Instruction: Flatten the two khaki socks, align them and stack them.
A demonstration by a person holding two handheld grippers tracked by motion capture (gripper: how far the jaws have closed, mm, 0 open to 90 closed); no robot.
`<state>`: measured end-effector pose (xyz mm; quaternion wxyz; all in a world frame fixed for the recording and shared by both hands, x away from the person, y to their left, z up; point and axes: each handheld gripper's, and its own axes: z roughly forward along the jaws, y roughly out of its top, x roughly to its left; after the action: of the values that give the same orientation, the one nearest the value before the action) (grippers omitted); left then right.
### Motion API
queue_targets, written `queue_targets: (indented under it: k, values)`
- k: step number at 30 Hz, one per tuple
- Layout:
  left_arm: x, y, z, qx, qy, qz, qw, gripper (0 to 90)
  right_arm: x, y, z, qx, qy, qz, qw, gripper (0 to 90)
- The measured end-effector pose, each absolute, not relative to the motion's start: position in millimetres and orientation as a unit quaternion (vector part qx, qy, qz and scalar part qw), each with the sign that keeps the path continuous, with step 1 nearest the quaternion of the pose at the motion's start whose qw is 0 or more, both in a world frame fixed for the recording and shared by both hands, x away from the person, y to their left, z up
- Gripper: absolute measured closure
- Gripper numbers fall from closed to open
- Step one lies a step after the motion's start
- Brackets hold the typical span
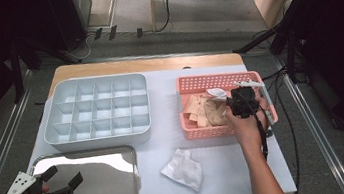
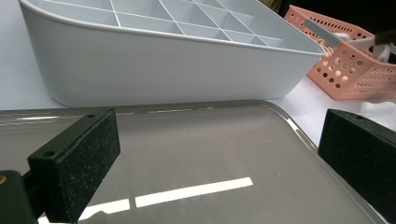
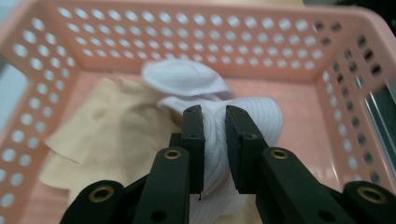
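Right gripper is pinching a white sock inside the pink basket, jaws nearly together with the ribbed knit bunched between the pads. In the high view the right gripper is sitting over the basket's right half, near the table's right edge, forearm coming in from the bottom edge and angling up, hand wrapping the black body, cable trailing off the wrist.

Left gripper is hovering over the tray at the table's front-left corner, jaws standing wide apart with nothing between them, hand gripping it from the bottom-left, grey three-cornered plate on top.

Basket is perforated plastic with round holes and straight walls. Tan cloths are lying crumpled in its left part, touching the sock. Tray is shiny metal with rounded corners, reflecting a light strip. Organizer is pale grey plastic, a grid of square cells, sitting at the back-left just behind the tray. A second white sock is lying flat and rumpled on the white cover near the front edge, between tray and forearm.

Sock's lower part is hidden behind the jaws; its full shape is hard to make out. In the high view the gripper and hand are covering most of the held sock.
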<state>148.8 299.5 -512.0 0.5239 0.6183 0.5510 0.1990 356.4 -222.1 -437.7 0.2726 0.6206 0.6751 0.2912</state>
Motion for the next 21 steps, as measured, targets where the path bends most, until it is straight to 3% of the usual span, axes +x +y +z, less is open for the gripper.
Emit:
queue_targets:
  k: [4,13,16,17,19,21]
  values:
    - [148.7,298.8,-511.8,0.619,0.550,0.198,0.525,0.0,370.6,-209.4,-432.3,0.591,0.693,0.297,0.286,79.2]
    - [148.9,303.5,-511.8,0.615,0.552,0.200,0.526,0.0,414.2,-197.2,-444.9,0.596,0.708,0.288,0.244,75.7]
    - [148.9,304.2,-511.8,0.613,0.554,0.199,0.528,0.0,421.6,-200.6,-450.8,0.601,0.705,0.304,0.223,67.7]
    - [148.8,305.0,-511.8,0.612,0.555,0.199,0.527,0.0,427.4,-203.7,-457.2,0.598,0.703,0.314,0.223,54.3]
    - [148.9,305.6,-511.7,0.612,0.555,0.199,0.527,0.0,430.4,-205.9,-460.3,0.595,0.701,0.320,0.227,47.3]
    - [149.2,305.8,-511.9,0.612,0.555,0.200,0.527,0.0,433.7,-207.9,-462.4,0.601,0.695,0.315,0.239,33.4]
